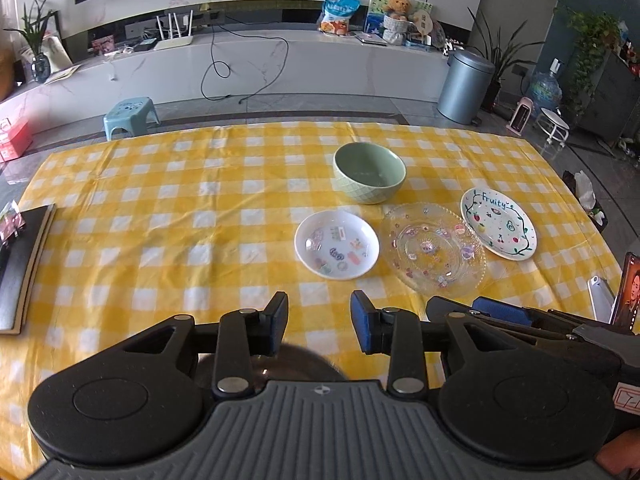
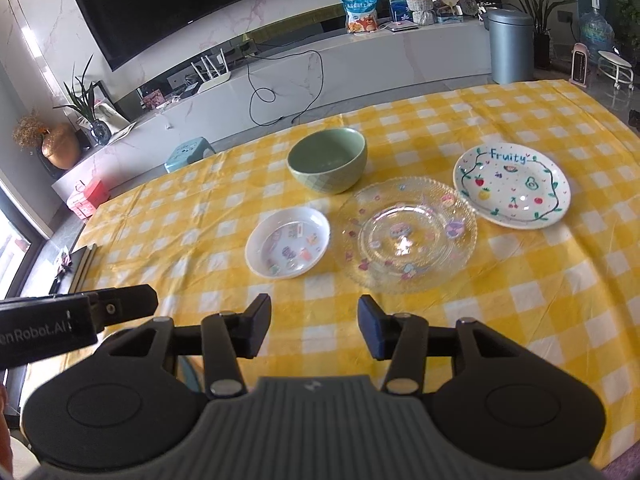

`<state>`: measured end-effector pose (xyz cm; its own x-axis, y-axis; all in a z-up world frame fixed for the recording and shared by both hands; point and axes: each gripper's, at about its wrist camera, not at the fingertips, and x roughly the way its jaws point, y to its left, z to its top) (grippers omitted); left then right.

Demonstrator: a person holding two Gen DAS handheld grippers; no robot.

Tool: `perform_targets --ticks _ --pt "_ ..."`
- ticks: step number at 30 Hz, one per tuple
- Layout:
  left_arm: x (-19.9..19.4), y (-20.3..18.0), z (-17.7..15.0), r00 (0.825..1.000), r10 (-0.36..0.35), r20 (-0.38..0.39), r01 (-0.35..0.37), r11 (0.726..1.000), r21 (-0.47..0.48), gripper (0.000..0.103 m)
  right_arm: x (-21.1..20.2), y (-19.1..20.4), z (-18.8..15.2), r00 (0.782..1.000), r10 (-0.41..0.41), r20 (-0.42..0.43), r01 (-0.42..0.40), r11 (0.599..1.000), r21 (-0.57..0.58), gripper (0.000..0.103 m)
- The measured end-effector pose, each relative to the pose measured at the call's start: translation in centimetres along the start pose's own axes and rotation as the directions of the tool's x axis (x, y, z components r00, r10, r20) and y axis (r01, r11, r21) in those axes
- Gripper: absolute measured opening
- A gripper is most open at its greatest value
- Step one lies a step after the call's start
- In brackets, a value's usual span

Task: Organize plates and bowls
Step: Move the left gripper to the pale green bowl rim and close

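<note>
three plates point(image 2: 404, 236), one green bowl point(image 2: 327, 165); both grippers' jaws apart, nothing between them.

Green bowl point(image 1: 369, 178); yellow-white checked tablecloth point(image 1: 160, 220).

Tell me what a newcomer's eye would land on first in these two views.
The yellow checked tablecloth fills the scene. On it a green bowl stands behind a row: small white dish, clear glass plate, then the "Fruity" plate. Both grippers hover empty near the edge.
</note>
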<state>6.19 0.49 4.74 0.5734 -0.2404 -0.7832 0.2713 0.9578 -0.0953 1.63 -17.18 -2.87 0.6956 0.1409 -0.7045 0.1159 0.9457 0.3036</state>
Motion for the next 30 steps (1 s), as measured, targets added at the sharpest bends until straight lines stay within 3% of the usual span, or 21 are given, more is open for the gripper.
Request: perform_targets --ticks 12,19,30 --pt "5.8 -0.9 5.5 0.997 -0.039 -0.063 0.043 0.997 0.064 0.042 4.4 -1.8 5.4 0.998 -0.061 0.001 0.061 0.998 -0.03 0.05" --pt "10.4 1.0 8.8 0.993 -0.07 -0.097 0.067 0.997 -0.034 0.043 7.5 -2.9 8.9 0.996 -0.089 -0.001 0.089 0.996 -0.019 0.05" --pt "15.6 2.7 12.5 0.991 -0.109 -0.078 0.1 0.988 -0.116 0.043 11.7 -3.1 13.3 0.996 -0.088 0.029 0.087 0.996 0.012 0.05"
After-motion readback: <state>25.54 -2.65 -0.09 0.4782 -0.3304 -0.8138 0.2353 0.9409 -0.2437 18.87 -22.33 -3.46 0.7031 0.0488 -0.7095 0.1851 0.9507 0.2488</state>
